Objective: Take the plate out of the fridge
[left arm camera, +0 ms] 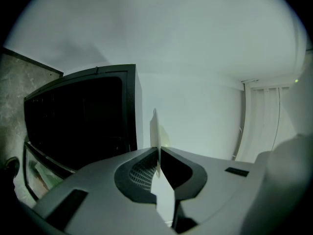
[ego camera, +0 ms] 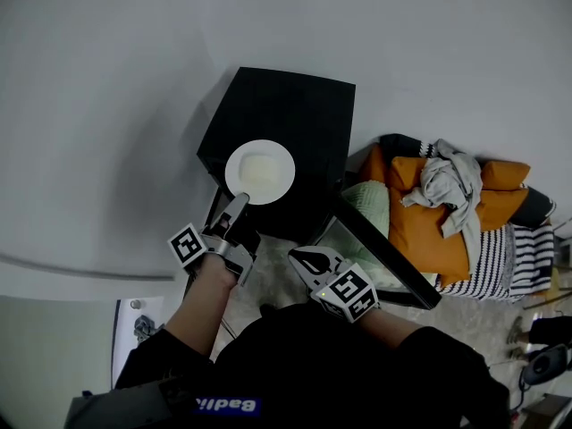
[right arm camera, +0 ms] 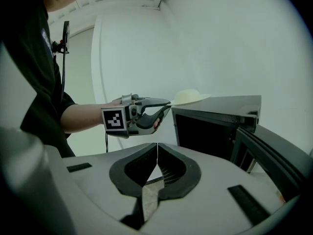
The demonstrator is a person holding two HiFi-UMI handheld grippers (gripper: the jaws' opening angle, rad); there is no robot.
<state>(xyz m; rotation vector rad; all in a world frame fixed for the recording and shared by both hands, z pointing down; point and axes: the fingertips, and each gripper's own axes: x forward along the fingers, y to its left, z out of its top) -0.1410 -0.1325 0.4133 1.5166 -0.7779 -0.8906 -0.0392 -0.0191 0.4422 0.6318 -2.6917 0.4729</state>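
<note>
- My left gripper pinches the near rim of the round white plate, which is already out, over the top of the black box-shaped fridge.
- My right gripper is pressed together on nothing, beside the open fridge door.
- I should hold the plate level and set it flat before loosening my grip.

1. Plate: white, round, shallow. It sits level, right side up, over the front-left edge of the fridge top; can't tell if it's resting on it. Near rim pinched in the left claw.
2. Fridge: small black box, door swung open.
</note>
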